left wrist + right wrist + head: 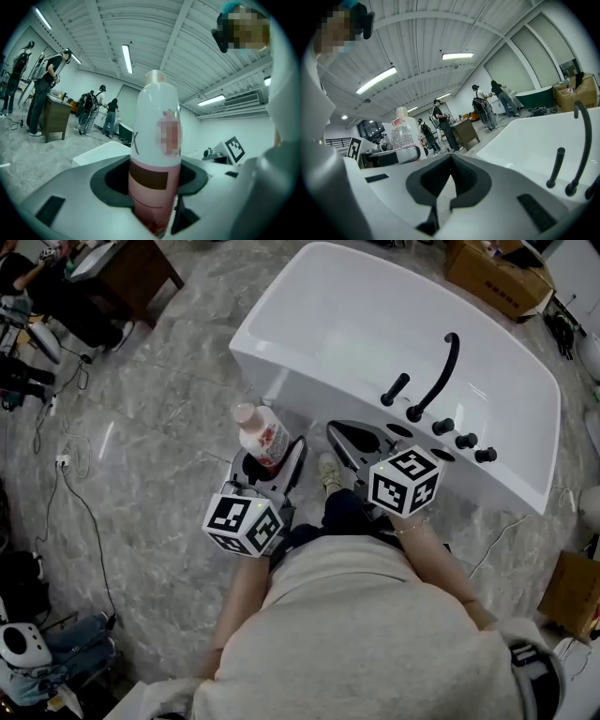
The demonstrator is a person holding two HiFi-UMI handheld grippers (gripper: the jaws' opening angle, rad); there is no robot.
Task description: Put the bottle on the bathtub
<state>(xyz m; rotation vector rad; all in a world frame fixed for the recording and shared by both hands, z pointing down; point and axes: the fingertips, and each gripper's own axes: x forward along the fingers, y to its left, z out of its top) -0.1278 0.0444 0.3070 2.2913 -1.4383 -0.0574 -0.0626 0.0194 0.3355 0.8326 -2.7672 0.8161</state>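
Overhead, the left tool (272, 457) grips the bottle (263, 435); up close, the right tool (450, 158) is closed, empty.

bright, even indoor light comes from long ceiling tube lamps (126, 58), visible in both gripper views. the marble floor (169, 427) carries soft pale glare and the white bathtub (375, 324) is nearly washed out. shadows are faint. the gripper views are fisheye, with dark corners and bowed lines. the close bottle (154, 154) looks soft.
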